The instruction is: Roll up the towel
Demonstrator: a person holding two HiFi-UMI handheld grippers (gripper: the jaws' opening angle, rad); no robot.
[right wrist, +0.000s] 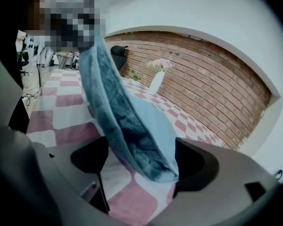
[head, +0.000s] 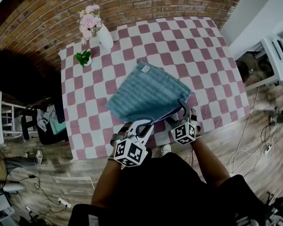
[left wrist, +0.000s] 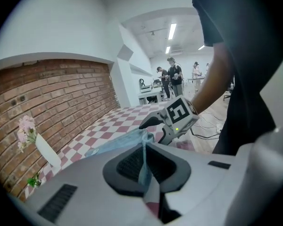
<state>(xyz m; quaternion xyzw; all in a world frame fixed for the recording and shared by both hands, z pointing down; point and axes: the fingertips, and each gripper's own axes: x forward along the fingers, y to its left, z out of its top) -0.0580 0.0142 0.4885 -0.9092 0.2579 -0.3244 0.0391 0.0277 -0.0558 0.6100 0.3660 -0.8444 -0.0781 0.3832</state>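
Towel (head: 148, 93): blue-grey, lying across the middle of the checked table (head: 212, 69), its near edge lifted above the table's near edge | Left gripper (left wrist: 144, 161): jaws together, pinching a thin fold of the towel's edge | Right gripper (right wrist: 139, 166): jaws wide apart, towel hanging loose between them, unclamped

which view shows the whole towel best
The head view: the towel shows whole over the table. The left gripper view shows only an edge pinched in its fingers; the right gripper view, a close hanging fold.
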